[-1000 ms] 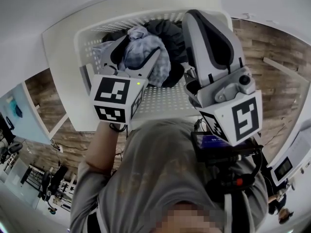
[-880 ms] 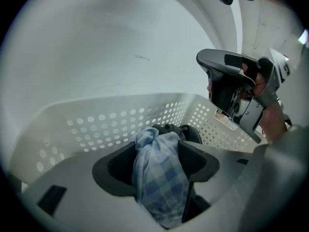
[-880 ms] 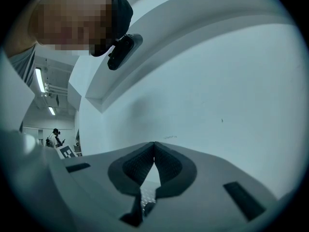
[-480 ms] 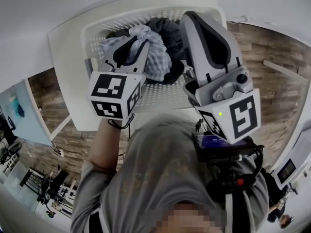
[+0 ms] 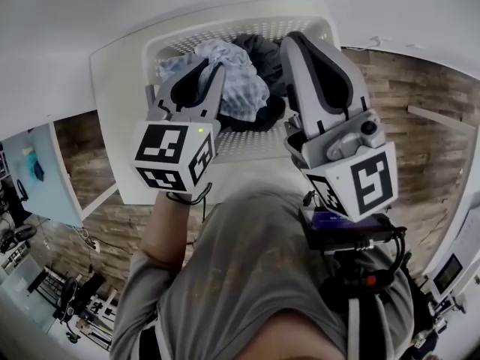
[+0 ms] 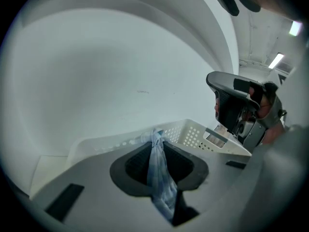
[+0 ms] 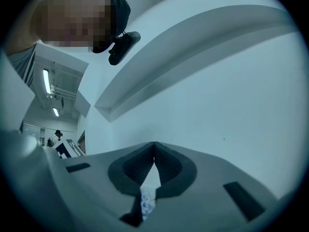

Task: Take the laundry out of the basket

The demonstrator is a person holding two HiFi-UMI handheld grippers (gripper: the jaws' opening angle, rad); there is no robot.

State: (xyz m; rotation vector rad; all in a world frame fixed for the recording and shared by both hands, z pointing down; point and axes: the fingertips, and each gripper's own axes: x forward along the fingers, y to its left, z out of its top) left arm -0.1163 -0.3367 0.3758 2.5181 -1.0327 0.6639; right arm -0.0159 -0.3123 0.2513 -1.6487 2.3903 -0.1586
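Laundry removal is seemingly getting under way: the left gripper [image 6: 157, 137], jaws just closing, is clamping a pale checked cloth [image 6: 160, 178] above the basket [image 5: 247, 27] below it, the right gripper [image 7: 154, 144] idling alongside, pinched together and empty; next, lifting the cloth clear.

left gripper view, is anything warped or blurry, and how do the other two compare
Left gripper view: fisheye with a black vignette, the basket rim bows, the cloth looks soft close up. Right gripper view: same dark corners, dim bluish cast. Head view: floorboards curve, light is even.
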